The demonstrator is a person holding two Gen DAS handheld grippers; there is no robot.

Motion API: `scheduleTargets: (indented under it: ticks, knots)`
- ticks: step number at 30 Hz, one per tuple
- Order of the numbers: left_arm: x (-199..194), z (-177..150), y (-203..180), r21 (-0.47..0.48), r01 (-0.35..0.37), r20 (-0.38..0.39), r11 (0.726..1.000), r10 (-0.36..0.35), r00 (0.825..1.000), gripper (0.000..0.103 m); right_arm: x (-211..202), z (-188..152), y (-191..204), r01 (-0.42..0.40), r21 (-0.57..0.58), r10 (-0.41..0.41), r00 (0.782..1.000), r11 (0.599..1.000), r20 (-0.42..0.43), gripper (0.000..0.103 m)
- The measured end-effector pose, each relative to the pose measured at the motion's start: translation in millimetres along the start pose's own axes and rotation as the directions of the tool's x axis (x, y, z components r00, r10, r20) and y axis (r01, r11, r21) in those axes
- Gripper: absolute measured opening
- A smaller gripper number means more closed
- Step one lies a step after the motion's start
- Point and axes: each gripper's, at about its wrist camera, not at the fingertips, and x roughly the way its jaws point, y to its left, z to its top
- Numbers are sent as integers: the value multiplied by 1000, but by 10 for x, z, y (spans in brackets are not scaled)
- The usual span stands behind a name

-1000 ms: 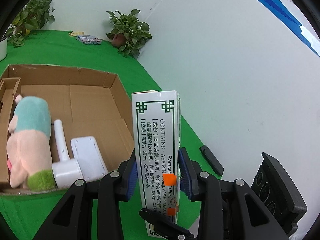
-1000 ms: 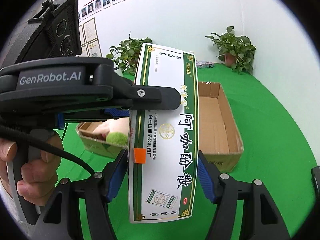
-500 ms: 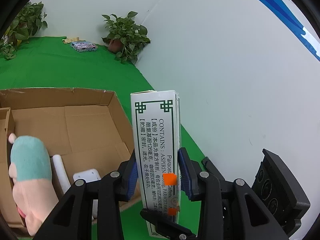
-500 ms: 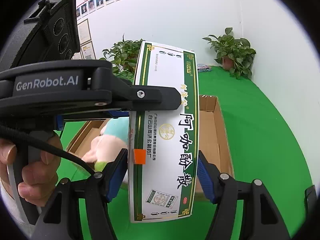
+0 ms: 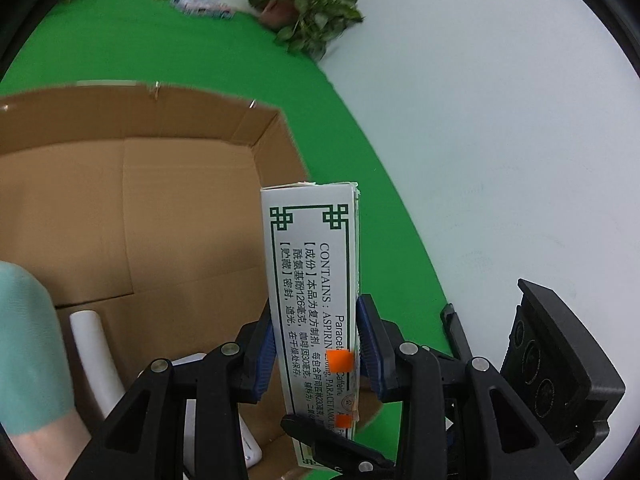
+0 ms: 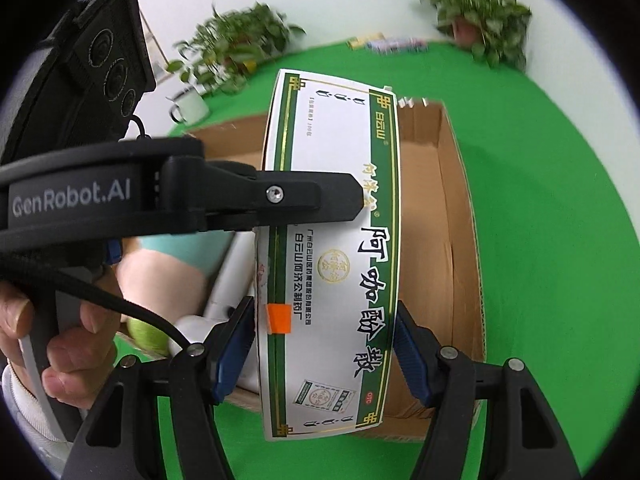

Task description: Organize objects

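A white and green medicine carton (image 5: 312, 280) is held over the near right corner of an open cardboard box (image 5: 160, 184). My left gripper (image 5: 316, 344) is shut on the carton's narrow sides. My right gripper (image 6: 324, 344) is shut on the carton (image 6: 340, 240) across its wide printed face. One finger (image 6: 312, 196) of the left gripper crosses that face in the right wrist view. Inside the cardboard box (image 6: 460, 220) lie a pink and teal plush toy (image 5: 28, 340) and a white handled device (image 5: 96, 352).
Green cloth covers the table. Potted plants (image 6: 480, 12) and small packets (image 5: 200, 4) stand at its far end, and a white mug (image 6: 190, 106) sits beside another plant. A black bar (image 5: 452, 328) lies by the white wall on the right. A hand (image 6: 60, 344) grips the left tool.
Both grippers have carried the carton forward and down over the cardboard box. The box now fills more of both views, and the plush toy has slid toward the left edge.
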Motion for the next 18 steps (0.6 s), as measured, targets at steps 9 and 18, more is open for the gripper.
scheduleTargets:
  ticks: [9,18]
  knots:
    - [406,25,397,-76,-47,-101,996,39,994,40,502,-123,-259,-34,85,45,989,996,-139,65]
    - [125,-17,387,-58,-160,-83,985,155,985,57,609,-405,-231,40,91,-23,983,995,-182,65]
